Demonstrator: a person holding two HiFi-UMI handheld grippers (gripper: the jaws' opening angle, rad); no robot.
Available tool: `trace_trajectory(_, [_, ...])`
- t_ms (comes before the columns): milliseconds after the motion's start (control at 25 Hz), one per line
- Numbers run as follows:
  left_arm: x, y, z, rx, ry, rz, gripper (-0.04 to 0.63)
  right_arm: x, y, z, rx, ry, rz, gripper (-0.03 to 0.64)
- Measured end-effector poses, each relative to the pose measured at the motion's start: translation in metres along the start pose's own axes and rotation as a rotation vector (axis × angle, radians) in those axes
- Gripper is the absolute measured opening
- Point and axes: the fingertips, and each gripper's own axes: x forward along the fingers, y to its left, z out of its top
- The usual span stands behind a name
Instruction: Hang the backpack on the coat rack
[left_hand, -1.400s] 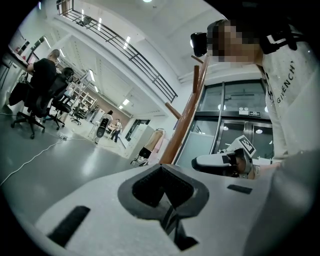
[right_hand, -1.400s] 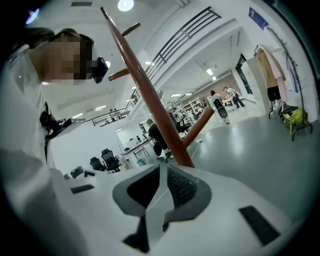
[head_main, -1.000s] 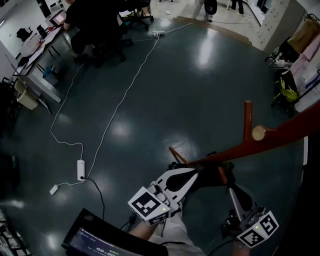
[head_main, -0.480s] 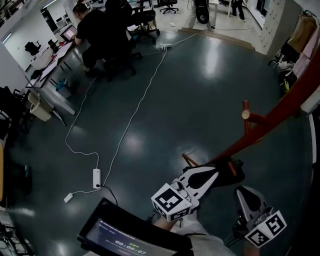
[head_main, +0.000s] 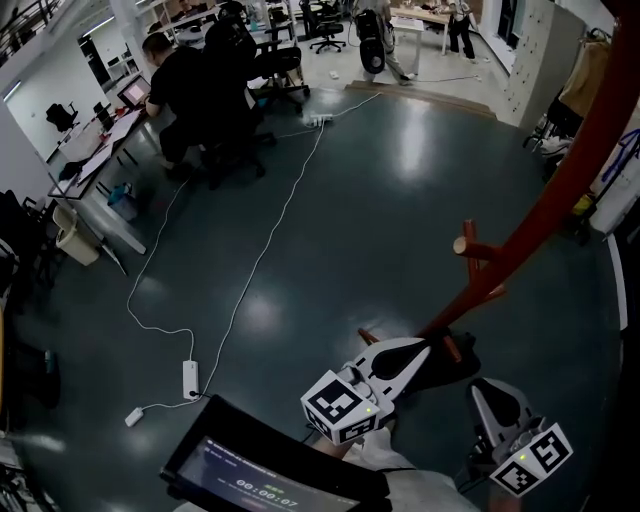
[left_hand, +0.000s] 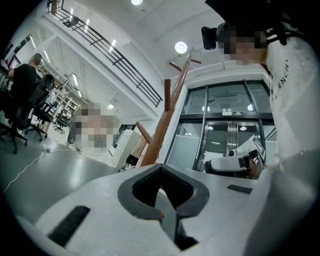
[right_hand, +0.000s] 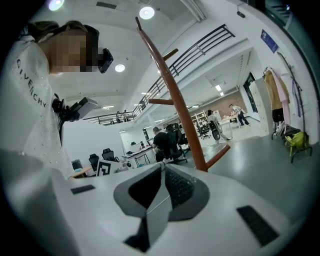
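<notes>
The coat rack (head_main: 530, 215) is a red-brown pole with short pegs, and it slants up to the right edge of the head view. It also rises ahead in the left gripper view (left_hand: 161, 122) and the right gripper view (right_hand: 175, 95). My left gripper (head_main: 424, 348) is shut and empty, with its tips beside the rack's lower pole. My right gripper (head_main: 481, 386) is also shut and empty, low and to the right of the pole. A dark shape (head_main: 458, 366) lies at the rack's foot; I cannot tell what it is. I cannot make out a backpack in any view.
A white cable (head_main: 250, 270) and a power strip (head_main: 190, 378) lie on the dark floor at left. A seated person (head_main: 195, 80) and office chairs are at desks at the far left. A dark screen (head_main: 260, 478) is at the bottom edge. Hanging clothes (head_main: 585, 75) are at the far right.
The head view has lifted, so the rack now stands steeper in the picture. My left gripper has shifted right toward the pole. Both grippers have stayed shut.
</notes>
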Motion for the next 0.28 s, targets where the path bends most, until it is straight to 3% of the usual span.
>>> trace_trajectory(280, [0.0027,-0.0051,0.0050,-0.001,0.001,-0.024,0.009,-0.0043,0.0032,0.0030,-0.010,-0.003,-0.020,0.035])
